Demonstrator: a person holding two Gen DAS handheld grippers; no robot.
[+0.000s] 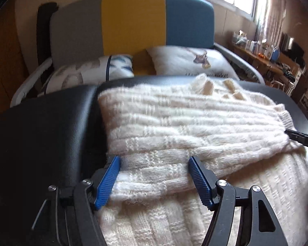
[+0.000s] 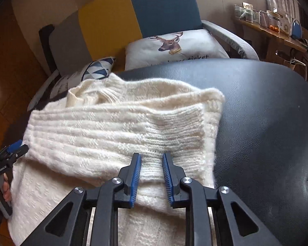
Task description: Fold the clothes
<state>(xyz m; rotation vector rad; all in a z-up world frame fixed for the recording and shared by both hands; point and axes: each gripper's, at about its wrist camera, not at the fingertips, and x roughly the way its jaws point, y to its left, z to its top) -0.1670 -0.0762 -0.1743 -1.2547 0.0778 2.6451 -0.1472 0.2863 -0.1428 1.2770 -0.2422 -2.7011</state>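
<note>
A cream knitted sweater point(image 1: 174, 127) lies spread on a black padded leather surface point(image 1: 41, 127), with its thick, fuzzy ribbed knit running in long bands across the cloth. At the left edge of the sweater, the left gripper point(image 1: 154, 162) stands wide open, its blue ribbed pads point(image 1: 107, 182) straddling a folded layer of knit near the sweater's side, with the left pad at the very border of the cloth. One sleeve point(image 2: 117, 131) is folded across the body, and its ribbed cuff point(image 2: 186, 127) ends near the sweater's right edge. The collar point(image 2: 86, 94) bunches up at the far side, toward the pillows. Further right, the right gripper point(image 2: 152, 160) has its jaws narrowed around a ridge of the ribbed knit, which fills the gap between the pads; whether it truly pinches the cloth cannot be told. Behind the surface stands a bed with a grey, yellow and blue headboard point(image 1: 133, 20) and a white pillow printed with a deer point(image 2: 174, 45).
</note>
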